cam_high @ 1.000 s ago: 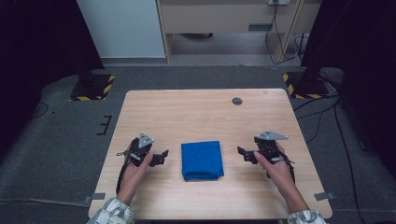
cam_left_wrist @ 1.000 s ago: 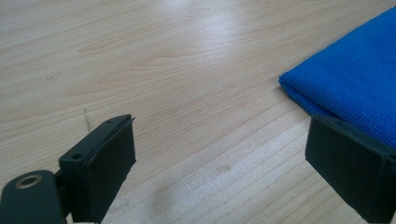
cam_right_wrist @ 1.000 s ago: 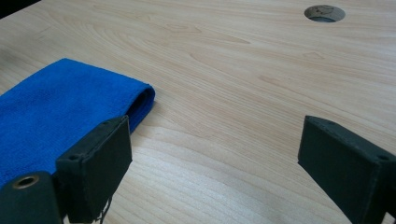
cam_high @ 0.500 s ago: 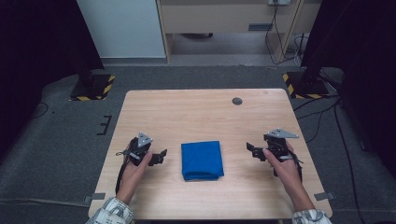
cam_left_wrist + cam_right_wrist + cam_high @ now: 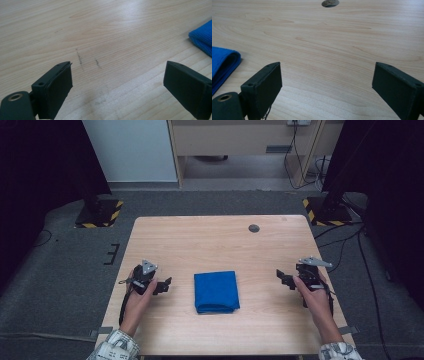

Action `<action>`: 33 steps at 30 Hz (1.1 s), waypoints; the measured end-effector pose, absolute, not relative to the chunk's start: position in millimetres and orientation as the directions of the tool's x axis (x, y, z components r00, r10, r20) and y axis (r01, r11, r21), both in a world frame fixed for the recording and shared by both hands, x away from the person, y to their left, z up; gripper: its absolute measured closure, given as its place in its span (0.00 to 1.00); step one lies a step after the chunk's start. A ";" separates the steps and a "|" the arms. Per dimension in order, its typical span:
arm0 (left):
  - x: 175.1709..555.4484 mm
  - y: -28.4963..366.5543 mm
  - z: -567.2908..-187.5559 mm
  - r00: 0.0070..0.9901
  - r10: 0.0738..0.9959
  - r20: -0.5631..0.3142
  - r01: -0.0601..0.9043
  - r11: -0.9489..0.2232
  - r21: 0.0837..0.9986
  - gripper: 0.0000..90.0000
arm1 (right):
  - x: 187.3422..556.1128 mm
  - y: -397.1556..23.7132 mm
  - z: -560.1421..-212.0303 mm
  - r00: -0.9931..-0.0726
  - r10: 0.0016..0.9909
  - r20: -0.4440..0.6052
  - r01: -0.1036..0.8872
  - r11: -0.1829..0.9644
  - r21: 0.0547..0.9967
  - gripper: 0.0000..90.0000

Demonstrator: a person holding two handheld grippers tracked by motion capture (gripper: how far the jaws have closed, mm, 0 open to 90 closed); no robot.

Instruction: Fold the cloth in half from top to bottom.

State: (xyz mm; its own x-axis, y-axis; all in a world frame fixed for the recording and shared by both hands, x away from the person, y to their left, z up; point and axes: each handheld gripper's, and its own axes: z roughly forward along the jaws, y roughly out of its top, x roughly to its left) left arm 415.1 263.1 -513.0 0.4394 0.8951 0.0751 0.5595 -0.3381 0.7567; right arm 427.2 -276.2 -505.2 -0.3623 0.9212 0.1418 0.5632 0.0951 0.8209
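- At counter centre, toward 6 o'clock: folded blue square cloth (image 5: 216, 291) flat on pale wooden counter (image 5: 210, 240).
- Left gripper (image 5: 164, 285) at cloth's 9 o'clock, jaws apart, empty.
- Right gripper (image 5: 283, 278) at 3 o'clock, likewise.

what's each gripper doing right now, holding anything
Left gripper: open, holding nothing, beside the blue cloth.
Right gripper: open, holding nothing, over bare table.

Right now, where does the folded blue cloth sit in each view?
High view: the folded blue cloth lies mid-table between both hands.
Left gripper view: its corner is at the right edge.
Right gripper view: its fold is at the left edge.
Shared landmark: the light wooden table.
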 end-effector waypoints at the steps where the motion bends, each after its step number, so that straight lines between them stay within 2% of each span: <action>1: 417.1 264.8 -512.7 0.442 0.893 0.080 0.563 -0.346 0.750 0.08 | 429.1 -276.8 -505.9 -0.359 0.923 0.140 0.567 0.096 0.818 0.10; 11: 442.8 273.6 -525.8 0.438 0.896 0.074 0.619 -0.361 0.697 0.08 | 452.9 -276.0 -520.3 -0.341 0.932 0.121 0.637 0.135 0.759 0.10; 21: 446.9 270.3 -532.8 0.454 0.889 0.061 0.624 -0.366 0.690 0.06 | 462.8 -273.4 -535.4 -0.319 0.940 0.119 0.679 0.139 0.721 0.10; 26: 446.8 273.2 -537.2 0.446 0.895 0.007 0.633 -0.321 0.705 0.04 | 461.8 -266.8 -537.7 -0.325 0.941 0.092 0.663 0.158 0.732 0.09; 33: 445.8 273.0 -537.4 0.449 0.894 0.006 0.632 -0.323 0.704 0.03 | 458.1 -257.5 -539.4 -0.350 0.937 0.000 0.655 0.245 0.715 0.07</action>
State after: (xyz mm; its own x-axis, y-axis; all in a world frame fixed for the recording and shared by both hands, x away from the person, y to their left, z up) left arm 445.8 273.0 -537.4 0.4488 0.8936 0.0064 0.6325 -0.3227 0.7042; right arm 458.1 -257.5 -539.4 -0.3499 0.9368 -0.0003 0.6546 0.2447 0.7153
